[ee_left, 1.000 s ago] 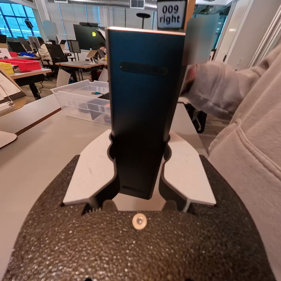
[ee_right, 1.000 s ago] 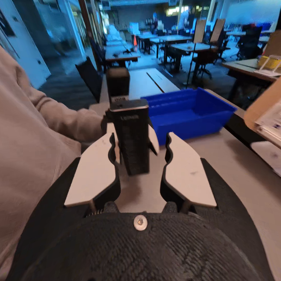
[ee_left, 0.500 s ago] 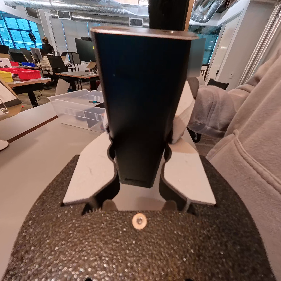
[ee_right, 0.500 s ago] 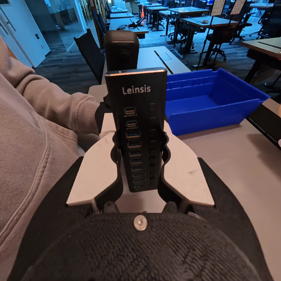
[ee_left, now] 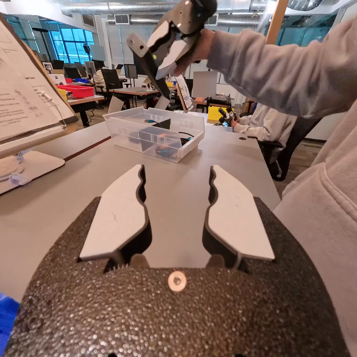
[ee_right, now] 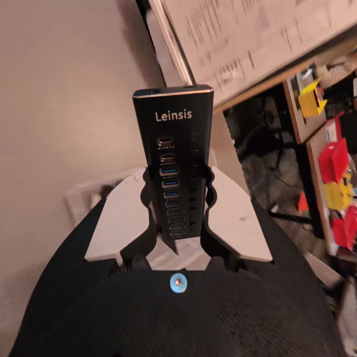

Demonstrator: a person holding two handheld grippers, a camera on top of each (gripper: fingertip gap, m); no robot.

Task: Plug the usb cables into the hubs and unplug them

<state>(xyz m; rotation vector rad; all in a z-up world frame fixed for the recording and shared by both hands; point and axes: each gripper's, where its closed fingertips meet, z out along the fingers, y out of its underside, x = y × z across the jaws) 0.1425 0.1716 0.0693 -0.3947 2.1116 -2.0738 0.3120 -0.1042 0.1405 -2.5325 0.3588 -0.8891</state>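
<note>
**Hub in Hand, No Cable Yet Seated**

Although one hub [ee_right: 173,164] is gripped, no part of the plugging work can be recorded as done. The hub is pinched between the fingers of the right gripper [ee_right: 176,193], port face toward that gripper's camera and its length running forward along the fingers. Every visible port is seen empty: two small oval ports at the far end and eight blue rectangular ports below them, the lowest partly blurred. The left gripper [ee_left: 176,195] is held spread, with nothing between its fingers and only bare table [ee_left: 173,222] beneath.

Ahead of the left gripper, well apart from it, one clear bin [ee_left: 154,133] is observed holding tangled cables [ee_left: 164,150]; their number cannot be told. The right gripper is also seen high above and beyond that bin.

It is judged that fetching a cable, plugging and unplugging all remain. Counted: two grippers, one hub, one clear bin. A document stand [ee_left: 25,108] is noted to the left.
</note>
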